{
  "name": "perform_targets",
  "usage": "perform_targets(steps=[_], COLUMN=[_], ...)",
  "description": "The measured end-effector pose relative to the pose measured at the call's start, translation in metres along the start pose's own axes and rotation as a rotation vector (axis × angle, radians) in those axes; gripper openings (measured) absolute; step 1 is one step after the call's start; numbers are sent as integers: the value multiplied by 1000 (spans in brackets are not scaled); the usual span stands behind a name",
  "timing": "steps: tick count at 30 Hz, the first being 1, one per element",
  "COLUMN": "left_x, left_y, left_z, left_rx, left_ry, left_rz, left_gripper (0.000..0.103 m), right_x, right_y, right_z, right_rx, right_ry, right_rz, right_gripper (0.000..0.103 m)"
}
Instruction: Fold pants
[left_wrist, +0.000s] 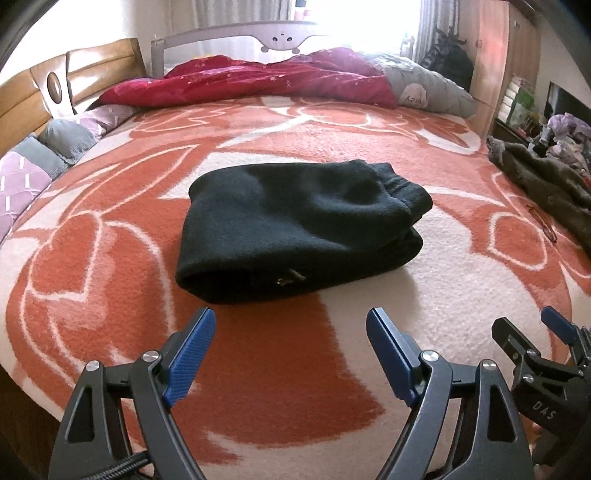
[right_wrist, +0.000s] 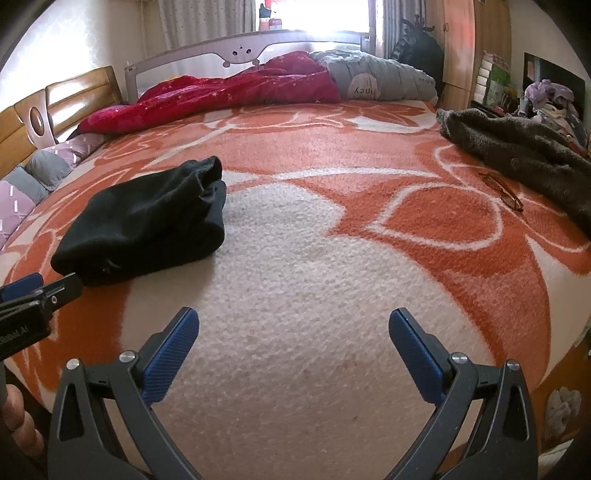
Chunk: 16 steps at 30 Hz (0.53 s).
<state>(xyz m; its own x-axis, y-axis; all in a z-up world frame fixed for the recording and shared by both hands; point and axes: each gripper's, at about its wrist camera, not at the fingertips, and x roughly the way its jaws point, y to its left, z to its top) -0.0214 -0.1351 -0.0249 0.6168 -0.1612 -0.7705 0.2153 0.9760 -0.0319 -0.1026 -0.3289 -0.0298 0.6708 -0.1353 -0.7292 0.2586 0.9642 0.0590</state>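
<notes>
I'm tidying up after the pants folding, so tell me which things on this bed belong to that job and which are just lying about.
Part of the job:
black pants, folded into a bundle on the orange-and-white blanket
left gripper, jaws open
right gripper, jaws open

Just lying about:
grey-brown fleece garment
eyeglasses
red quilt
grey quilt
pillows

A red quilt (left_wrist: 258, 79), brown coat (right_wrist: 517, 155) and glasses (right_wrist: 502, 191) lie on the orange blanket (right_wrist: 406, 206).

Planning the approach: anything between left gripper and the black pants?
Nothing: in the left wrist view only bare orange-and-white blanket separates the open left gripper from the folded pants.
</notes>
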Motion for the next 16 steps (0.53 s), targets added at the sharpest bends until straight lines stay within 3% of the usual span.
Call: perform_targets(steps=[16], left_x=[-10], left_y=[3], left_z=[-1], left_rx=[-7], left_ry=[-49], left_rz=[1], left_gripper=[87], right_x=[5], right_y=[-4], right_z=[-2], right_rx=[1], right_ry=[16], right_rz=[-11], right_gripper=[103])
